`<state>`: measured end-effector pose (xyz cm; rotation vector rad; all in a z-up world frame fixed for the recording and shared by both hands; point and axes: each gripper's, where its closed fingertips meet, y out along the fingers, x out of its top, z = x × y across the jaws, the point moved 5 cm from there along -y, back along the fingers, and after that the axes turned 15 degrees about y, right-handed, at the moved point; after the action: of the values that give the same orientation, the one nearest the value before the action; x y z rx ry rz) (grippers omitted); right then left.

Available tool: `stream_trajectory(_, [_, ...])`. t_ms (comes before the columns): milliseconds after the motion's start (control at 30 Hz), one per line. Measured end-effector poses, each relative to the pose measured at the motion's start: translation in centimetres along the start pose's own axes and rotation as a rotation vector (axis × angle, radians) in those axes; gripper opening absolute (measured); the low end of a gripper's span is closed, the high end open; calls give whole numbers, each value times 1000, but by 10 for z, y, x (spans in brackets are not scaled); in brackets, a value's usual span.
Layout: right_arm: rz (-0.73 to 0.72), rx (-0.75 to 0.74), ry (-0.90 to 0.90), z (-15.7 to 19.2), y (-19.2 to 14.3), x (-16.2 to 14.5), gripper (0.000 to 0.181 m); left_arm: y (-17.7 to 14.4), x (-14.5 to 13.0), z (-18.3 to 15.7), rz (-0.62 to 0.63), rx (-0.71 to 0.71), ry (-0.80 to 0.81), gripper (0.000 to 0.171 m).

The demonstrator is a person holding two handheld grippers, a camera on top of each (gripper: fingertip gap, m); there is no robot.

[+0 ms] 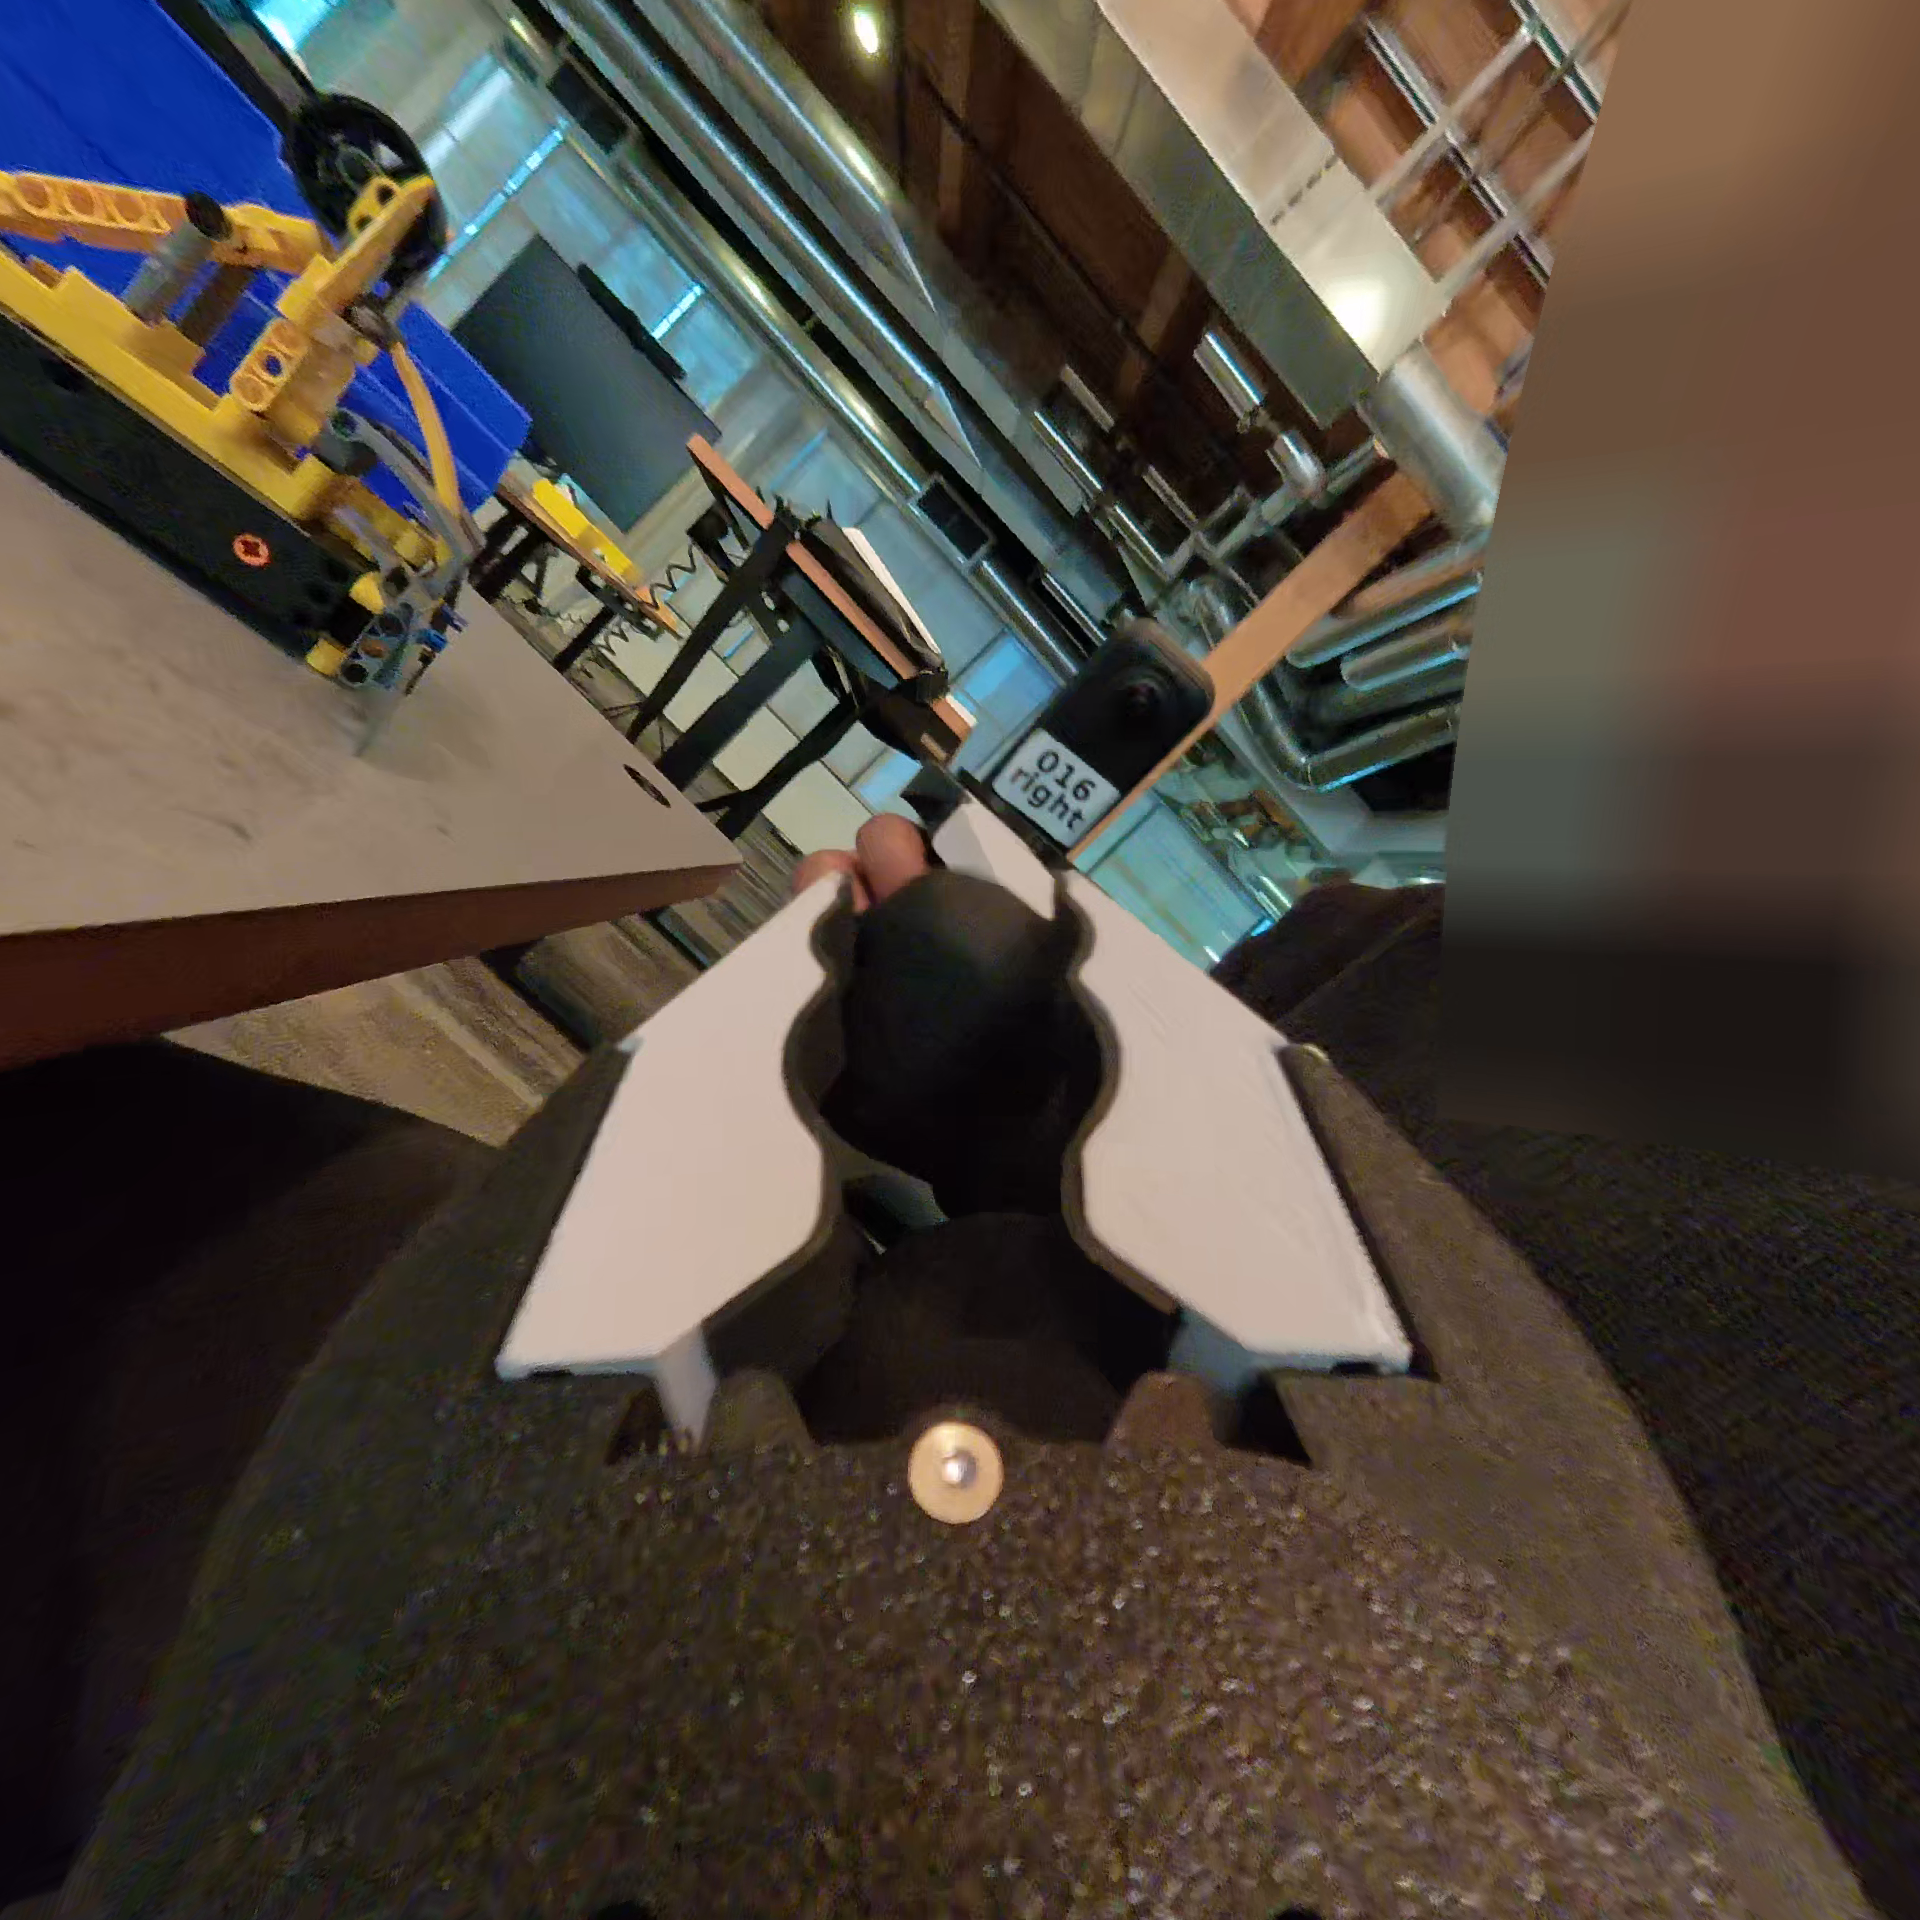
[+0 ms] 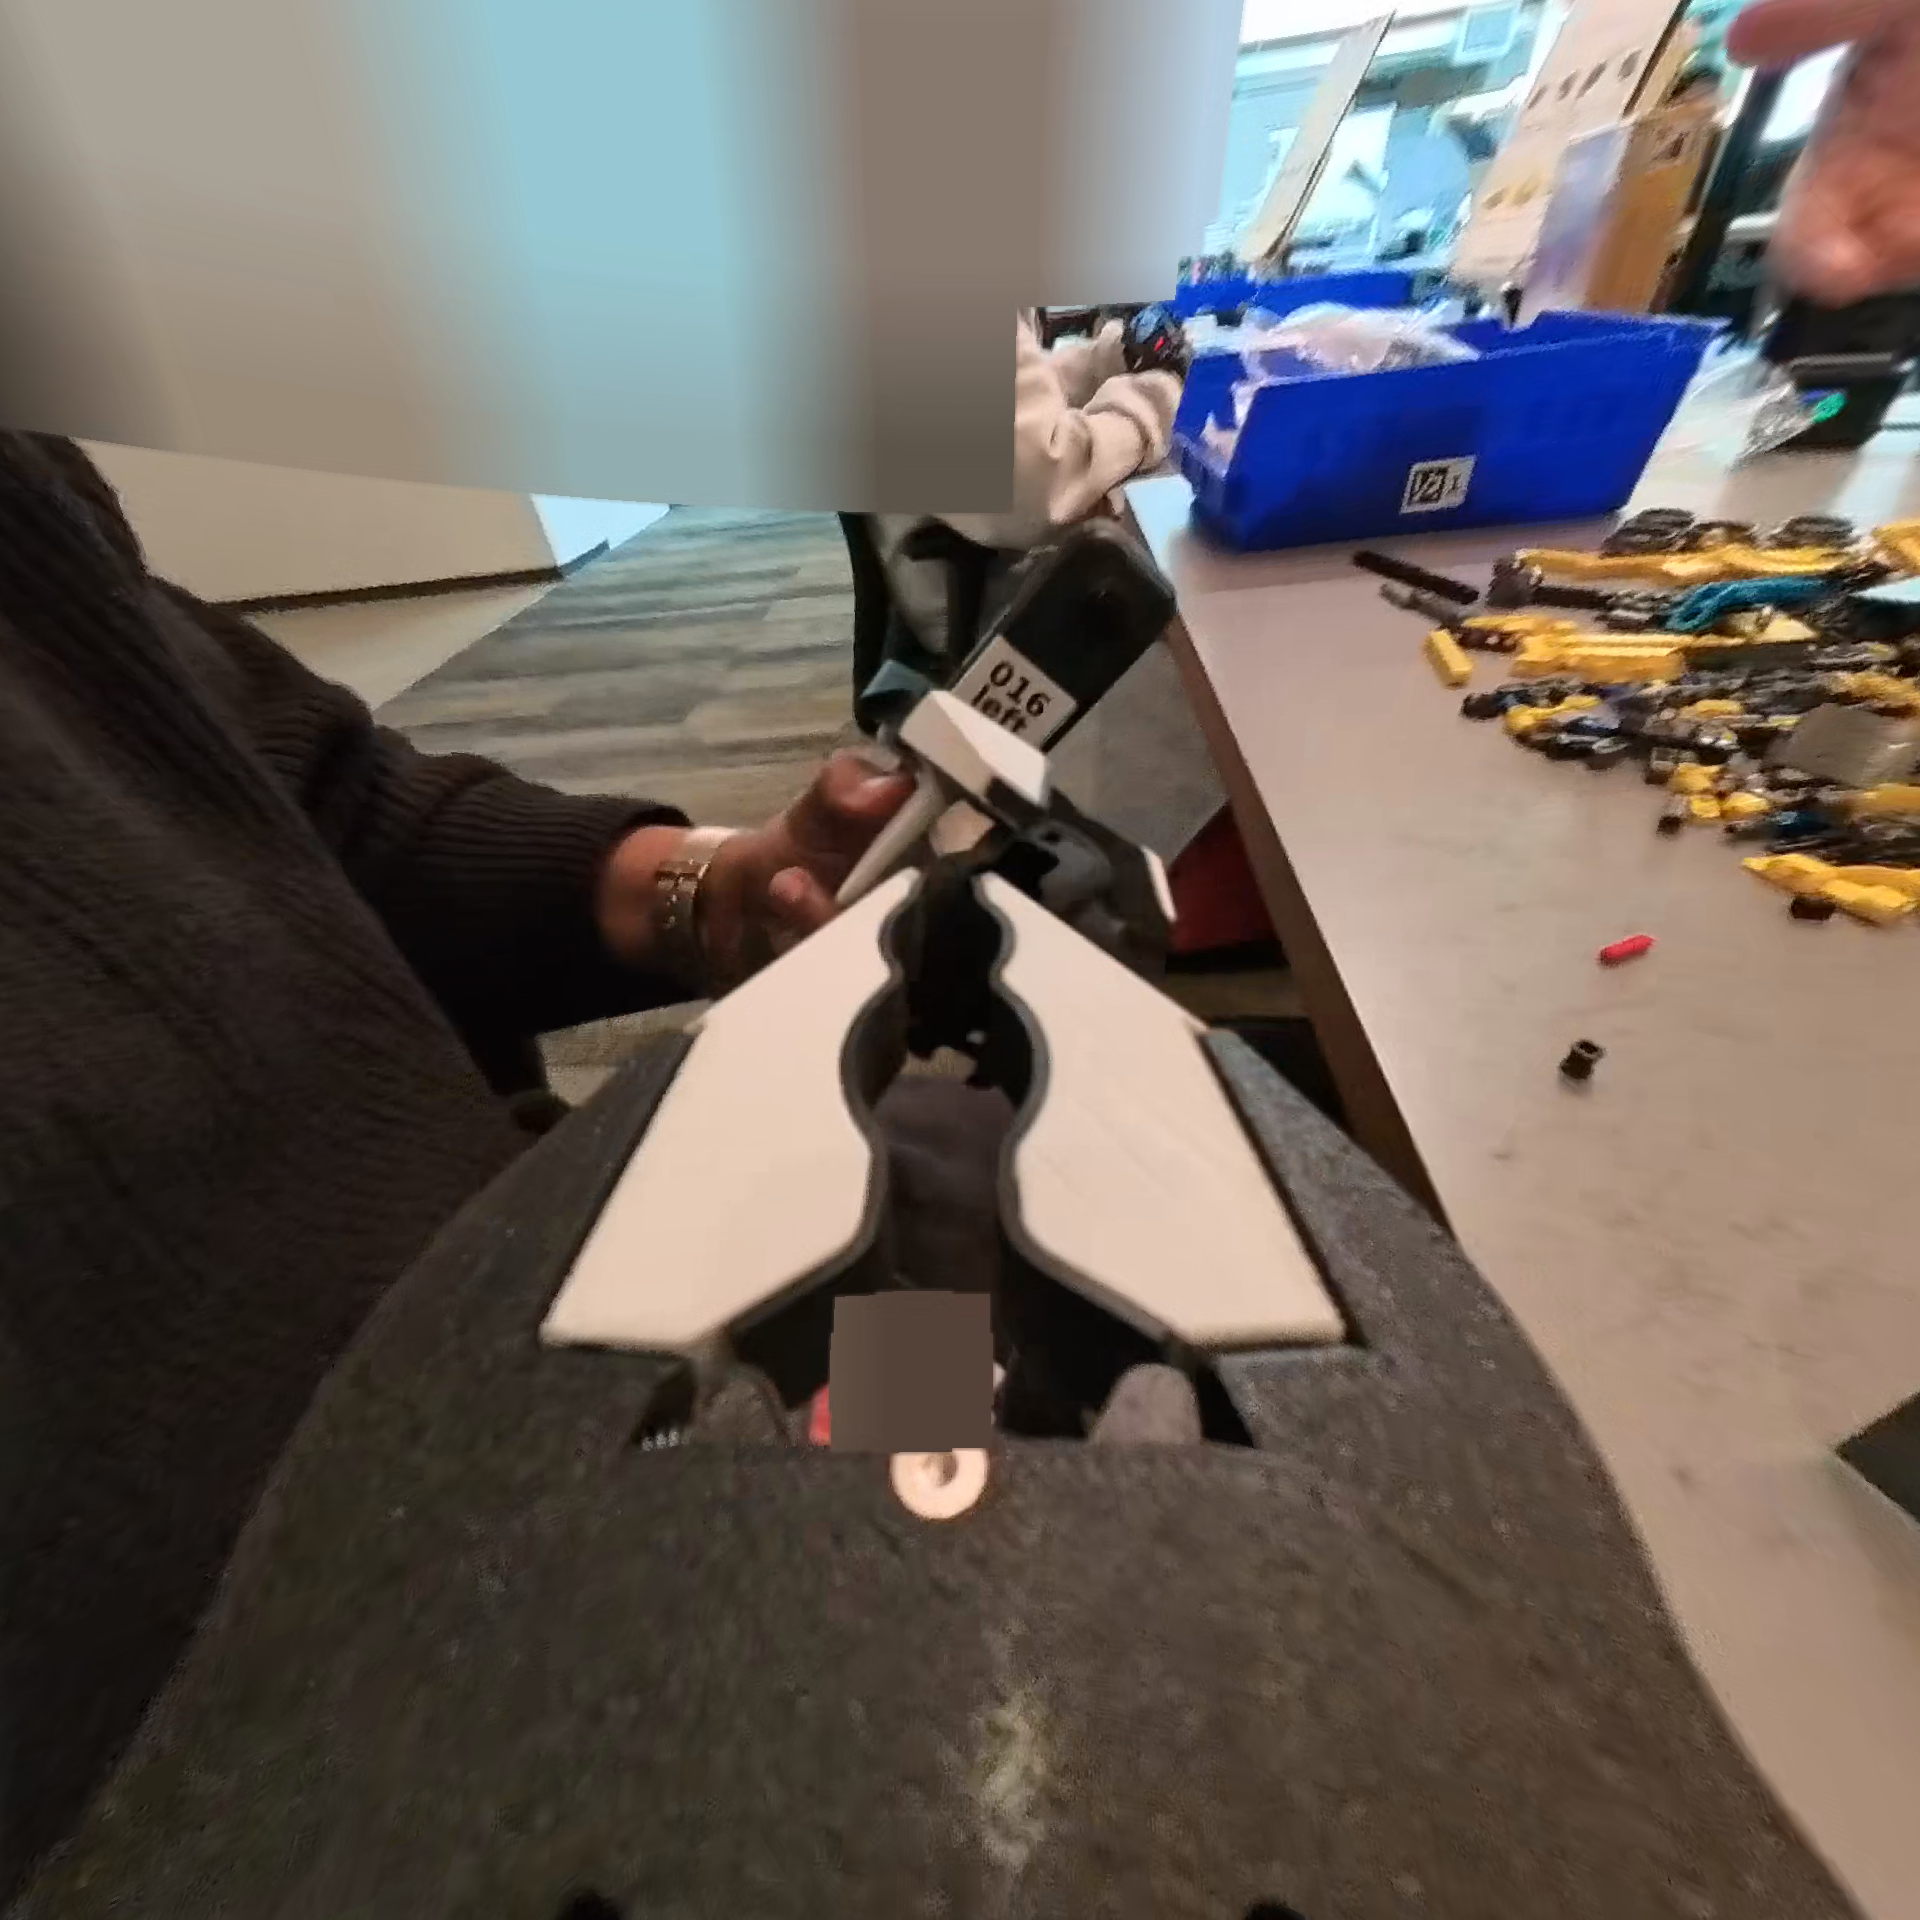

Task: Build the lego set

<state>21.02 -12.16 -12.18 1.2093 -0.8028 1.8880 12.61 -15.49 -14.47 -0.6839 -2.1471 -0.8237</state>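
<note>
Both grippers are held tip to tip in the air, off the table's edge and over a person's lap. My left gripper has its white fingers closed against a black rounded piece that fills the gap between them. The right gripper's camera faces it from just beyond. My right gripper is nearly closed, with the same black piece pinched in the narrow gap. The left gripper meets it head-on, held by a hand in a dark sleeve.
A grey table lies to the right, with scattered yellow and black brick parts, a red pin and a blue bin. A yellow and black brick model stands on the table. Another hand reaches in at top right. My two grippers' fingertips are within a few centimetres of each other.
</note>
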Motion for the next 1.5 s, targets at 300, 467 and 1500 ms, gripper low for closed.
stream_trajectory(300, [222, -243, -135, -21, 15, -32, 0, 21, -18, 13, 99, 34, -9, 0])
stream_trajectory(467, [157, -384, -41, -36, -26, -34, 0, -5, 0, 18, 153, 163, 177, 2])
stream_trajectory(1500, [116, -440, 109, -30, -66, -89, 14, -16, -167, 109, 1393, 341, 226, 53])
